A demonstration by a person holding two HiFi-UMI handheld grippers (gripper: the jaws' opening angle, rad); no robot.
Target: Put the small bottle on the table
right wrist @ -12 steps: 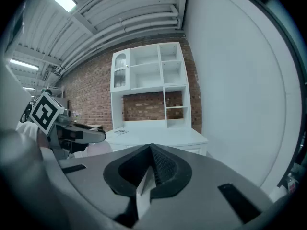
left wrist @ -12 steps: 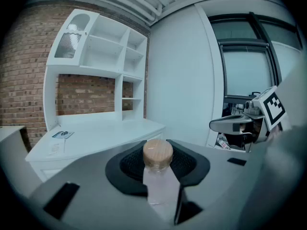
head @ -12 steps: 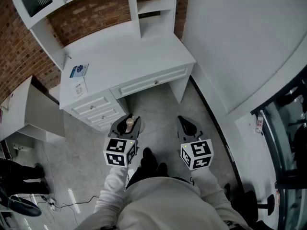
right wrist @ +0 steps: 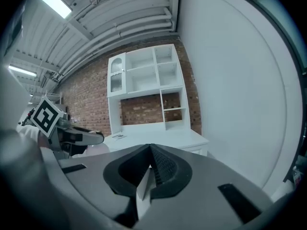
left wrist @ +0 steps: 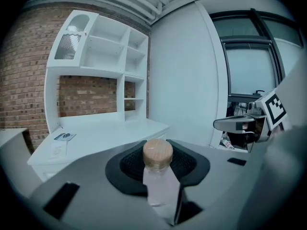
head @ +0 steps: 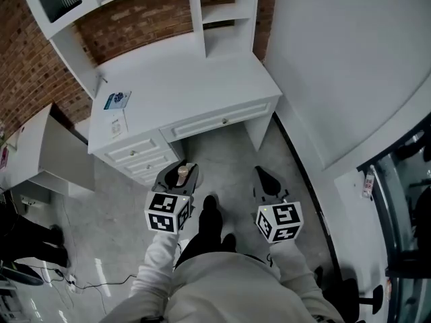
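Left gripper (head: 180, 169) grips the small bottle (left wrist: 159, 180), right gripper (head: 262, 175) closed; print on leaflet (head: 117, 100) looks illegible.

A white desk (head: 188, 79) with a shelved hutch (head: 195, 19) stands against a red brick wall (head: 128, 22), with drawers (head: 141, 155) under its left end (all closed). The floor (head: 222, 157) is grey, a plain white wall (head: 337, 52) rises at right, and a strip light (right wrist: 52, 1) glows overhead.

No legible text recorded. Blue-printed card (head: 117, 99) and white sheet (head: 116, 122) on the desk (head: 202, 79), ten o'clock in head view: print too small to read.
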